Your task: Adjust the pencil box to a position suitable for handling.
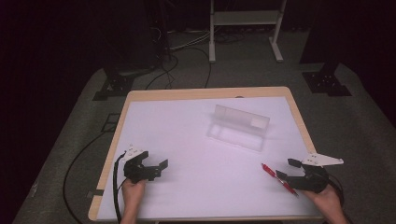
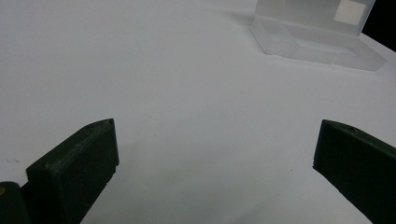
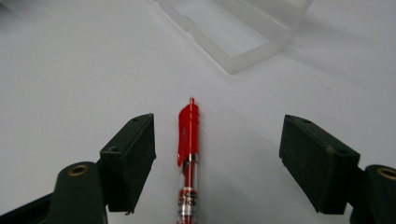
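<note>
The right gripper (image 3: 217, 140) stands with its jaws spread wide and gripping nothing, the red pen (image 3: 188, 140) lying on the table (image 1: 187, 140) between them, nearer one jaw, while the left gripper (image 2: 215, 154) is likewise released, the clear box (image 2: 313, 32) well beyond its jaws.

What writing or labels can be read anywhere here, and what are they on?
No text can be read.
Red pen: dark print on a red band round its clear barrel, too blurred and cut off to read.
Clear plastic box: a pale square label on its raised lid, which looks blank.
White table: no markings.
</note>
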Demonstrator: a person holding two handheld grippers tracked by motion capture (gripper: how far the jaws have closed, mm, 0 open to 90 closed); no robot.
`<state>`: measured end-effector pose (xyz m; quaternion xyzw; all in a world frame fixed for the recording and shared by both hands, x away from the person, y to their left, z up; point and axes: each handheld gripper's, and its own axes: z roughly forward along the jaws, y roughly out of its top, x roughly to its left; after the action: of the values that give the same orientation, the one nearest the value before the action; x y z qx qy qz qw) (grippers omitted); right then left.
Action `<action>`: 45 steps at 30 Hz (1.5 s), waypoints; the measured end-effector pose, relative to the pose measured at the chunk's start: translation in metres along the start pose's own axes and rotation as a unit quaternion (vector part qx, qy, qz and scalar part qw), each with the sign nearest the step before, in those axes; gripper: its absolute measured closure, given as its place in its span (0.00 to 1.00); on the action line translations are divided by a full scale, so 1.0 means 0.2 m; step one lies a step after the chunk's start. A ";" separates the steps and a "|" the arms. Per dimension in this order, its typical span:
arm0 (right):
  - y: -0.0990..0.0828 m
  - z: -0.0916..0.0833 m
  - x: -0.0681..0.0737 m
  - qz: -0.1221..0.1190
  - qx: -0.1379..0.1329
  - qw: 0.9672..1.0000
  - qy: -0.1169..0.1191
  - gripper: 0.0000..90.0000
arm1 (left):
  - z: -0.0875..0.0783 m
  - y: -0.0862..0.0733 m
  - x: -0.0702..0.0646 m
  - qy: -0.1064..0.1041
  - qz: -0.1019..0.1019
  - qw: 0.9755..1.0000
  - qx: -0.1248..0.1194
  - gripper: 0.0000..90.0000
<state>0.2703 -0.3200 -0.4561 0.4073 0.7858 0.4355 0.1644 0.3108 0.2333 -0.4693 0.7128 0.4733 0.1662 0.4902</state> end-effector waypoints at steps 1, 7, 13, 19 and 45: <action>0.01 0.00 0.00 -0.005 0.000 1.000 0.005 0.29 | 0.00 0.00 0.00 0.000 0.001 1.000 0.000 0.00; 0.07 0.02 0.00 -0.030 0.002 0.999 0.019 0.28 | 0.00 0.00 0.00 -0.001 0.006 1.000 0.003 0.00; 0.12 0.04 0.00 -0.041 0.004 0.999 0.027 0.28 | 0.00 0.00 0.00 -0.002 0.007 1.000 0.003 0.00; 0.22 0.06 0.00 -0.059 0.006 0.998 0.037 0.29 | 0.00 0.00 -0.01 -0.002 0.007 1.000 0.003 0.00; 0.55 0.23 0.05 -0.149 0.043 0.986 0.068 0.29 | 0.00 0.00 0.00 -0.003 0.004 1.000 0.002 0.00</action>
<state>0.3469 -0.2542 -0.3922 0.2615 0.8650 0.3986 0.1566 0.3099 0.2331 -0.4692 0.7159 0.4693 0.1650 0.4900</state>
